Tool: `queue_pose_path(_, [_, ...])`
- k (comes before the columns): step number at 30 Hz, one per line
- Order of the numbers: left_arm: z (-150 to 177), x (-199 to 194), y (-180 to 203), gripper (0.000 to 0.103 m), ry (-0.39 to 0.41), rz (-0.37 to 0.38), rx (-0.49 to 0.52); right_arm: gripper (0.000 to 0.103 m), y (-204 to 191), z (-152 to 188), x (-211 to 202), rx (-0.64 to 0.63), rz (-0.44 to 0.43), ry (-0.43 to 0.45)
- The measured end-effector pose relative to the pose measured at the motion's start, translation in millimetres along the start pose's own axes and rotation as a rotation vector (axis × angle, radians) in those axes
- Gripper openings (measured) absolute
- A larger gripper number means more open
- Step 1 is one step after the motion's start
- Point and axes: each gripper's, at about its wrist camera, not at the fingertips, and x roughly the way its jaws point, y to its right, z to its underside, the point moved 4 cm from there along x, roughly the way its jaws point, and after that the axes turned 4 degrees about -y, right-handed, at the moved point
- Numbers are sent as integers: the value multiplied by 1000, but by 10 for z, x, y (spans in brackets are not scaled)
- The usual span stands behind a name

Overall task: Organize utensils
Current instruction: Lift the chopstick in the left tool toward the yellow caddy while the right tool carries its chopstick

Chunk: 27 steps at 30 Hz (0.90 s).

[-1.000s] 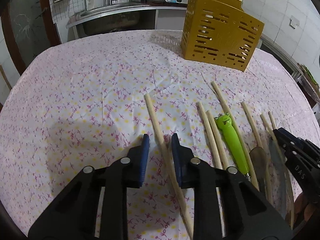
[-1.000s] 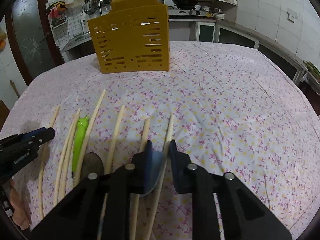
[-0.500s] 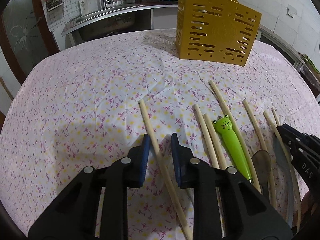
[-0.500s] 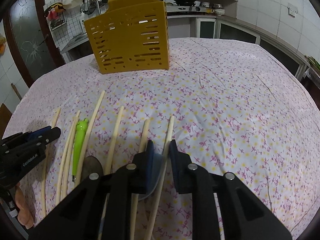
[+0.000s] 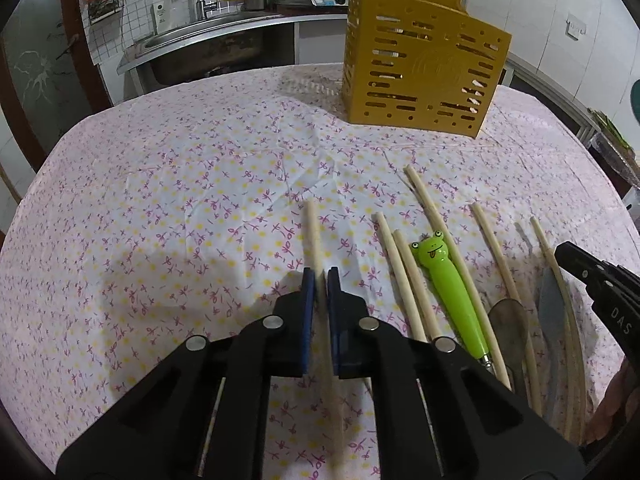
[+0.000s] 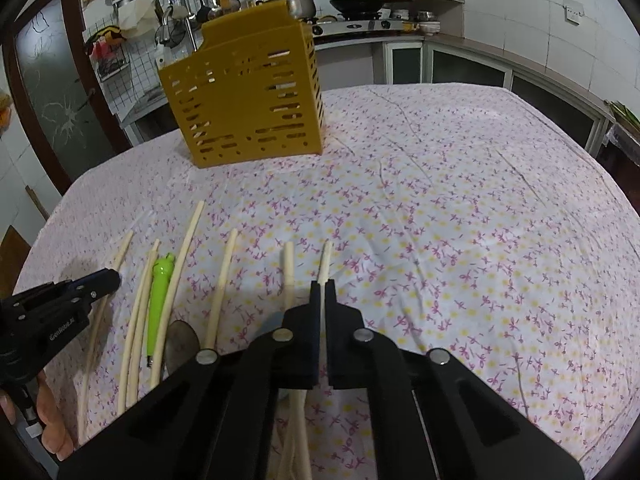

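Your left tongs [image 5: 318, 276] have just closed and now pinch the outermost chopstick [image 5: 313, 232] at the left end of the row, its tip poking out past the blue pads toward the far edge of the counter [image 5: 168, 184]. Your right tongs [image 6: 323, 286] have likewise just drawn together and are clamped on the chopstick at the right end of the row [image 6: 325, 258]. So you are at the grasp step on both sides, with neither stick clearly lifted off the cloth yet. The next move, as I read it, calls for raising both sticks clear of their neighbours, tipping them upright and carrying them to the yellow slotted holder [image 5: 420, 68], which stands near the far edge of the counter, well apart from the row. Mind that a thin stick can pivot in the pads as you lift. Both tongs point down and forward at a slant, low over the near edge. Between them lie the remaining chopsticks, the green frog-handled utensil [image 5: 448, 280] and a spoon [image 5: 506, 320], still waiting on the counter.
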Motion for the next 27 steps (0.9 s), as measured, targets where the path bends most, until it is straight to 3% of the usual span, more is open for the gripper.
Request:
queue_pose_path(9, [8,-191,1,4,64,0,10,2,92,-22,-72,25,-26,25])
queue_pose_path(27, [4,-113,-7,4,49,-1,4,8,-162,-40,3,-76,-30,12])
